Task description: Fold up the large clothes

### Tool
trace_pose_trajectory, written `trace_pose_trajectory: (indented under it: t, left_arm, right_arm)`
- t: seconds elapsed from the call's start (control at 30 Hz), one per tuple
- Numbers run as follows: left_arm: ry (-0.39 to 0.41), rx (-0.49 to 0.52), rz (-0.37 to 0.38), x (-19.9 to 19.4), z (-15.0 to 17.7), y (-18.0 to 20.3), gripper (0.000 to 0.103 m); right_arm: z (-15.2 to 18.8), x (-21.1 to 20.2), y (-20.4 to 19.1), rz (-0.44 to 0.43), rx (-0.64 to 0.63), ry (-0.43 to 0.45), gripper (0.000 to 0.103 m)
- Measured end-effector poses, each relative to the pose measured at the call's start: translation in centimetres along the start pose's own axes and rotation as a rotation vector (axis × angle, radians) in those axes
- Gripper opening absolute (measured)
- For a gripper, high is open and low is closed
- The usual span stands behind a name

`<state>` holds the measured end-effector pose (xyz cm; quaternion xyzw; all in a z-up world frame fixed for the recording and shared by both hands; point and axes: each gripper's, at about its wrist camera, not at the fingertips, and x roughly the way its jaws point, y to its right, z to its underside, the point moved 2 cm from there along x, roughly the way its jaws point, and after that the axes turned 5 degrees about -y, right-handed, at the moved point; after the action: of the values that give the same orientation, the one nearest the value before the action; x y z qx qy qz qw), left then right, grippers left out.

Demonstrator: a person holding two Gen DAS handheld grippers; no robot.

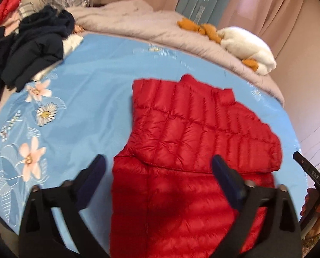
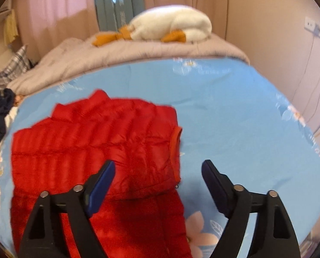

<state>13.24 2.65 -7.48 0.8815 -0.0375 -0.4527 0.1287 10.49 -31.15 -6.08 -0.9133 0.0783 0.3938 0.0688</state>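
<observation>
Both the left gripper (image 1: 159, 165) and right gripper (image 2: 157, 171) hung wide and empty over the red jacket (image 1: 194, 142) — partly folded, mid-bed on the blue sheet (image 1: 91, 81) — the puffy, slick top flap could likely spring back open with nothing pinning it.

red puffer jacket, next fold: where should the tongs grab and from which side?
Probably the near hem of the red puffer jacket, from the near side, one corner per tongs. The top half is already folded down; the unfolded lower panel lies flat beneath the open left tongs.
</observation>
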Motion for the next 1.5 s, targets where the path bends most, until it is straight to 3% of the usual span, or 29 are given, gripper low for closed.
trace_pose_trajectory:
  t: [0.1, 0.27, 0.5, 0.87, 1.07, 1.5]
  left_arm:
    - [0.041, 0.015, -0.007, -2.6, 0.7, 0.5, 0.102]
    - [0.071, 0.036, -0.033, -5.5, 2.8, 0.6, 0.103]
    - [0.029, 0.053, -0.026, -5.7, 6.5, 0.3, 0.103]
    - [-0.099, 0.048, -0.012, -3.2, 13.0, -1.3, 0.102]
    - [-0.168, 0.037, 0.047, -1.9, 16.2, -2.1, 0.102]
    - [-0.259, 0.017, 0.088, -0.2, 19.6, -3.2, 0.101]
  right_arm:
    - [0.0, -2.8, -0.6, -0.035, -0.012, 0.060, 0.101]
    - [0.6, -6.4, -1.3, -0.111, -0.025, 0.139, 0.102]
    - [3.4, -8.4, -1.7, -0.206, -0.047, 0.169, 0.102]
    - [9.2, -7.2, -0.8, -0.225, -0.041, 0.085, 0.102]
    - [12.5, -6.1, -0.2, -0.227, -0.058, 0.006, 0.102]
    - [16.9, -3.6, 2.4, -0.229, 0.033, -0.156, 0.102]
